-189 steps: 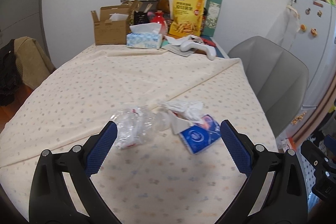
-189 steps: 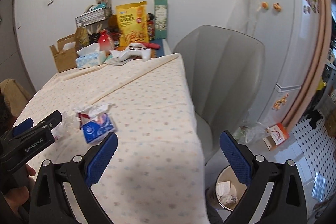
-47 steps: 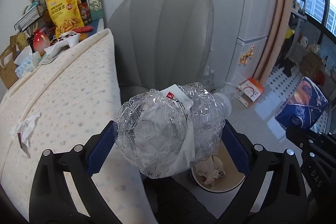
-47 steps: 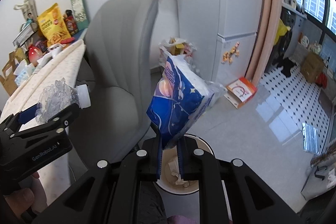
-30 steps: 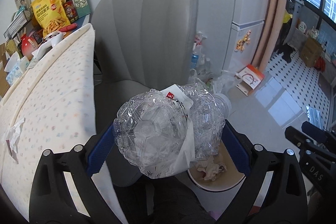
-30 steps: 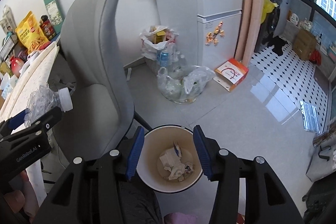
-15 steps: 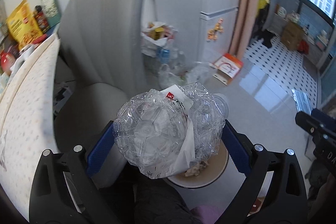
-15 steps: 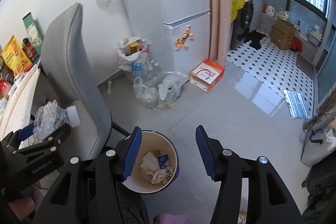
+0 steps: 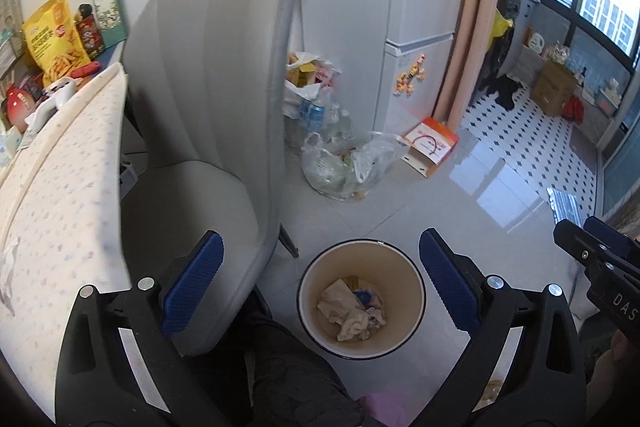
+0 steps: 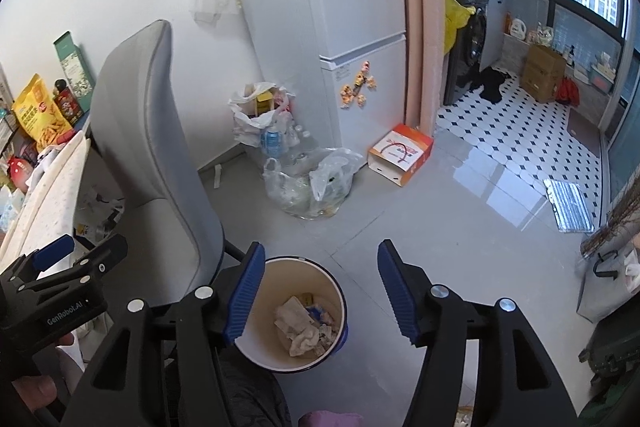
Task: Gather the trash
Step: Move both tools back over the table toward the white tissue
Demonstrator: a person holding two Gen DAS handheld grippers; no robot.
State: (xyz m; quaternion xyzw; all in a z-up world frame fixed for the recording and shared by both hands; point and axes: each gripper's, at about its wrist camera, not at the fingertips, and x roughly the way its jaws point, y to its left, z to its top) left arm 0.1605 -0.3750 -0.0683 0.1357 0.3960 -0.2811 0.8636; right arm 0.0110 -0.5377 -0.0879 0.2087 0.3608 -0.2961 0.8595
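Two grippers hang over a round cream bin (image 9: 362, 307) with a dark rim, standing on glossy grey floor just right of a padded grey chair (image 9: 208, 107). The left gripper (image 9: 320, 279) is spread wide, nothing between its ribbed blue pads. The right gripper (image 10: 320, 291) has just been opening and is likewise empty. Crumpled tissues and a blue wrapper (image 9: 366, 297) lie at the bin's bottom. Open floor stretches right; clear plastic bags (image 9: 344, 167) slump farther back beside a white fridge (image 9: 380, 7).

Glossy floor tiles (image 9: 472, 211), crumpled paper (image 9: 340, 307), matt fabric chair (image 9: 216, 67)
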